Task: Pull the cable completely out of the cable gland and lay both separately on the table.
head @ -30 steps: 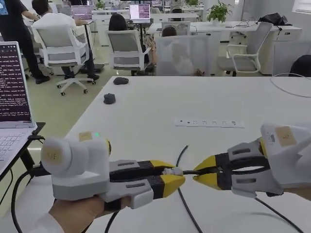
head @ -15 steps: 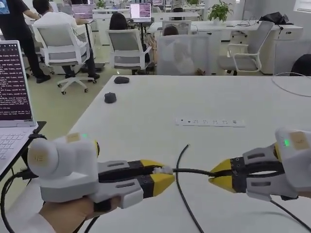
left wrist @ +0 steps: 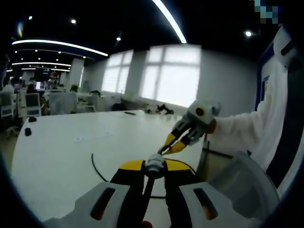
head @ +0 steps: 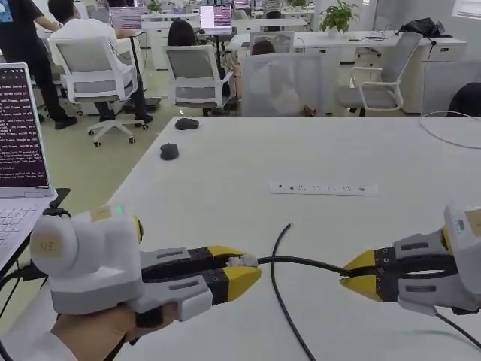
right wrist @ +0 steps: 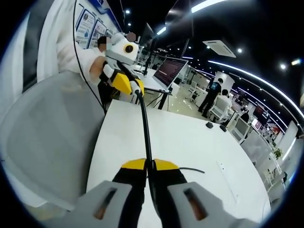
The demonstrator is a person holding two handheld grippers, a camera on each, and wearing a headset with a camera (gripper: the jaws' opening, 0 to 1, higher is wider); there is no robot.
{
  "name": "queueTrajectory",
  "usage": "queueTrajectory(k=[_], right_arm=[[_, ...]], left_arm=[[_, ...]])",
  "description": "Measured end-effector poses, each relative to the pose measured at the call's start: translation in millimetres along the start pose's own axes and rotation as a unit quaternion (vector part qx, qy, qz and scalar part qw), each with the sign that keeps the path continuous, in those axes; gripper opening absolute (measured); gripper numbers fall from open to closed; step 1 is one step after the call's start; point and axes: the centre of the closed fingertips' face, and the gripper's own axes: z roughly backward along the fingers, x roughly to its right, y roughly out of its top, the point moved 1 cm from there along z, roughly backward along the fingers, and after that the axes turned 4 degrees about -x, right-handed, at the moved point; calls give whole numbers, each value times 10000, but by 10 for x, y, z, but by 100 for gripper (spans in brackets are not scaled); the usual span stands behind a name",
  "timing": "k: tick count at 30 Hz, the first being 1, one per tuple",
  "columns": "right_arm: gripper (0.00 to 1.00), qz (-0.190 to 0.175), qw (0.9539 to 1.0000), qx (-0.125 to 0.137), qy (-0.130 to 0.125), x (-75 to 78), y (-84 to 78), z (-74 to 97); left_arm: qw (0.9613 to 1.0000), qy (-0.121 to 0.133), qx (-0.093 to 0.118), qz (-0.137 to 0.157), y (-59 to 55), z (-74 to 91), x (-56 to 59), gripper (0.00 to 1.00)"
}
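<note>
The left tool [head: 252,268] is clamped on the white cable gland [head: 243,262]. To its right, the right tool [head: 347,273] pinches the black cable [head: 301,263], which runs straight between them into the gland, above the near worktop [head: 225,173].

Over the table [head: 225,173], cable [head: 301,262] spans from gland [head: 242,261] in left tongs [head: 252,268] to right tongs [head: 346,274].

No legible text found. The laptop screen [head: 19,128], far left of the left gripper [head: 254,269], carries lines of lettering too small to read. The wall posters [right wrist: 88,23] beyond that gripper are blurred.
</note>
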Motion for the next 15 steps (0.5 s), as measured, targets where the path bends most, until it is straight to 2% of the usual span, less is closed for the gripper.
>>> queueTrajectory(k=[11, 15], right_arm=[[6, -193, 9998, -34, 54, -26, -39, -27], [14, -222, 9997, -36, 57, -32, -31, -34]], left_arm=[[9999, -94, 34, -49, 14, -2, 48, 16], [9998, -169, 60, -67, 28, -27, 88, 16]])
